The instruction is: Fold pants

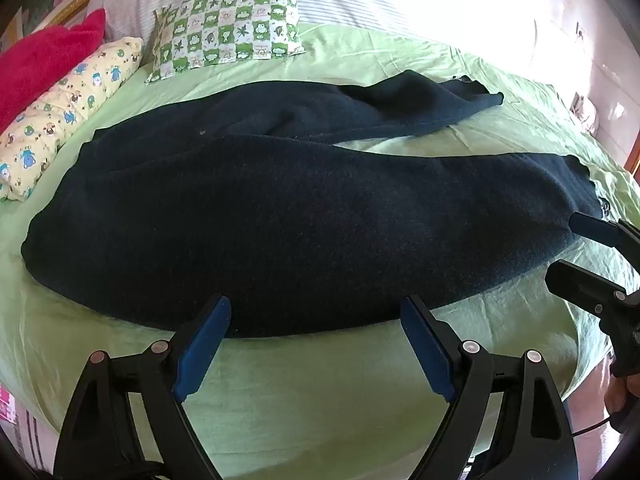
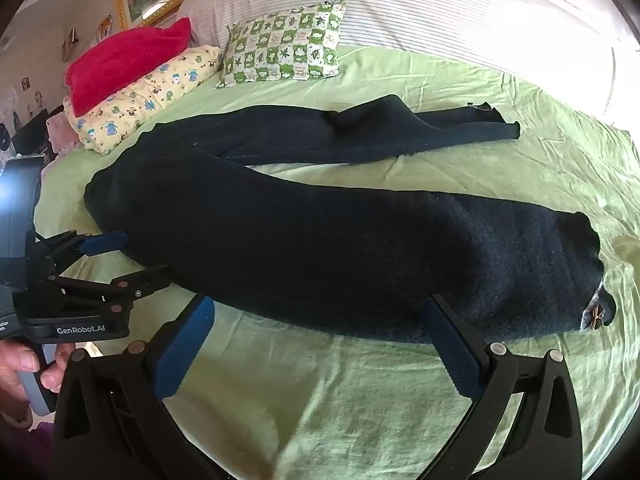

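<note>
A: Navy fleece, that's the pants [image 1: 280,208], spread flat on the green sheet [image 1: 320,392], waist to the left, two legs running off to the right, the far leg angled away toward the pillows.

B: How do the tools sit?

A: Both come in low from the near edge of the bed, pointing across it. The left gripper [image 1: 316,316] has its jaws spread wide, the fingertips [image 1: 218,308] right at the near hem of the waist part; I can't tell whether they touch the cloth. Nothing is held.

B: And the other one?

A: The right gripper [image 2: 316,316] is likewise wide apart and empty, fingertips [image 2: 434,312] at the edge of the near leg.

B: What does each camera add?

A: The left view catches the right tool at the frame's right edge, by the near leg's cuff. The right view shows the left tool [image 2: 132,256] beside the waistband, with the person's fingers wrapped round its handle. Only the right view shows a small bow [image 2: 596,315] at the cuff. Both show a checked pillow [image 1: 228,26], a yellow pillow [image 1: 64,116] and a red cushion [image 1: 44,60].
</note>
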